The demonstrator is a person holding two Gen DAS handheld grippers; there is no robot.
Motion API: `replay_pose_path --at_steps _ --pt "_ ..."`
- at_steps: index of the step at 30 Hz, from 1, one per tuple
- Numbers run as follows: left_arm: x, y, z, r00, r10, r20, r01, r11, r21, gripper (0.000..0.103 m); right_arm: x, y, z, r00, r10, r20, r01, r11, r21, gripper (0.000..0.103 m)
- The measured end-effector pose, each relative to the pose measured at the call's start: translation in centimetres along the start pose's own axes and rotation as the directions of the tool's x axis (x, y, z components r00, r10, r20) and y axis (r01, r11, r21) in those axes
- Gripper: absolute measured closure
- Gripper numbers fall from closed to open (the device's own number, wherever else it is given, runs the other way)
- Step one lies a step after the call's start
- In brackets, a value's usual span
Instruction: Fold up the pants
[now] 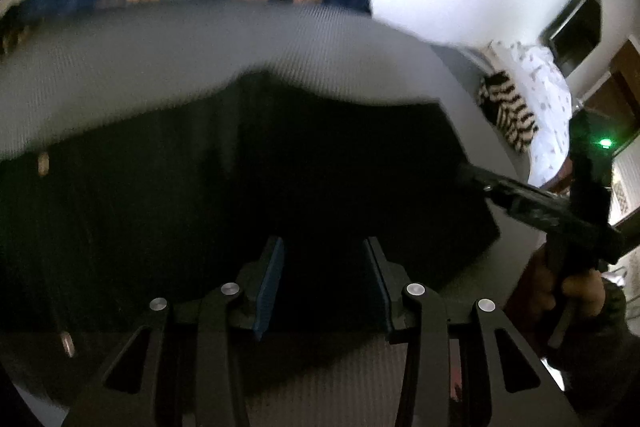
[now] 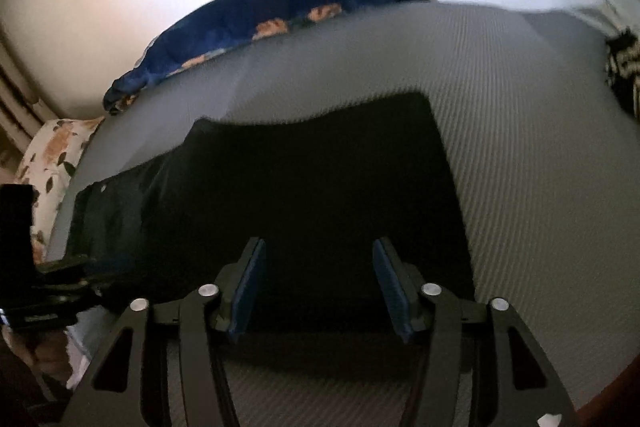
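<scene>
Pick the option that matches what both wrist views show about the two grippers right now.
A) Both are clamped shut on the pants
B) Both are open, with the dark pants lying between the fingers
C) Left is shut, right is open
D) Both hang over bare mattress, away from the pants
B: the left gripper and right gripper each show a wide gap between their blue pads, with the dark pants spread beneath on the grey mattress.

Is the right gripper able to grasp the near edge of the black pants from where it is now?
Probably yes: the right gripper is open, the black pants lie directly ahead on the grey mattress, and nothing blocks the way.
</scene>
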State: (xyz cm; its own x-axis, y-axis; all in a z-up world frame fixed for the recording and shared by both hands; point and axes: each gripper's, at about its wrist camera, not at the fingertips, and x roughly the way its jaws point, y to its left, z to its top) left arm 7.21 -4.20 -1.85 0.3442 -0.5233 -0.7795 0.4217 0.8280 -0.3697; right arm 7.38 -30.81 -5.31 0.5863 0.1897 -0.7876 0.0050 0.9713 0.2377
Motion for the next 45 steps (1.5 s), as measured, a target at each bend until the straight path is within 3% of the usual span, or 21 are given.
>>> replay_pose_path --at_steps 5,13,17,25,29,31,33,37,45 --pt "2.4 -1.8 3.6 0.997 0.015 0.081 -0.023 0.996 0.091 0.061 1.5 -0.3 2.9 0.999 -0.046 0.027 0.047 0.998 -0.042 0.065" --pt "7.3 0.1 8.0 0.997 0.068 0.038 -0.070 0.996 0.054 0.061 4.1 -2.0 5.9 0.995 -0.099 0.023 0.100 0.994 -0.039 0.067" --pt "9.6 1.5 8.4 0.996 0.087 -0.017 -0.086 0.996 0.014 0.061 5.9 -2.5 6.3 0.993 -0.116 -0.003 0.115 0.993 -0.038 0.067" --pt "9.9 0.9 8.2 0.992 0.121 0.018 -0.122 0.990 0.068 0.061 6.9 -3.0 5.9 0.995 -0.101 0.000 0.101 0.995 -0.004 0.067" --pt "9.5 0.8 8.3 0.992 0.127 0.008 -0.127 0.990 0.060 0.060 6.8 -2.7 6.0 0.994 -0.114 -0.003 0.114 0.993 -0.012 0.066" --pt "8.8 0.6 8.1 0.992 0.128 0.007 -0.129 0.990 0.052 0.052 6.9 -2.4 6.1 0.995 -0.103 -0.008 0.103 0.994 -0.029 0.056" --pt "7.7 0.5 7.6 0.990 0.139 0.022 -0.140 0.989 0.045 0.033 7.0 -1.8 6.1 0.994 -0.111 -0.014 0.110 0.992 -0.054 0.051" --pt "4.9 0.7 6.2 0.989 0.142 0.042 -0.143 0.990 0.017 0.033 6.7 -0.5 5.9 0.988 -0.153 -0.013 0.151 0.985 -0.079 0.049" --pt "-0.9 2.2 2.1 0.966 0.249 0.069 -0.243 0.966 -0.083 0.033 4.9 3.1 3.5 0.994 -0.111 -0.011 0.110 0.991 -0.080 0.050"
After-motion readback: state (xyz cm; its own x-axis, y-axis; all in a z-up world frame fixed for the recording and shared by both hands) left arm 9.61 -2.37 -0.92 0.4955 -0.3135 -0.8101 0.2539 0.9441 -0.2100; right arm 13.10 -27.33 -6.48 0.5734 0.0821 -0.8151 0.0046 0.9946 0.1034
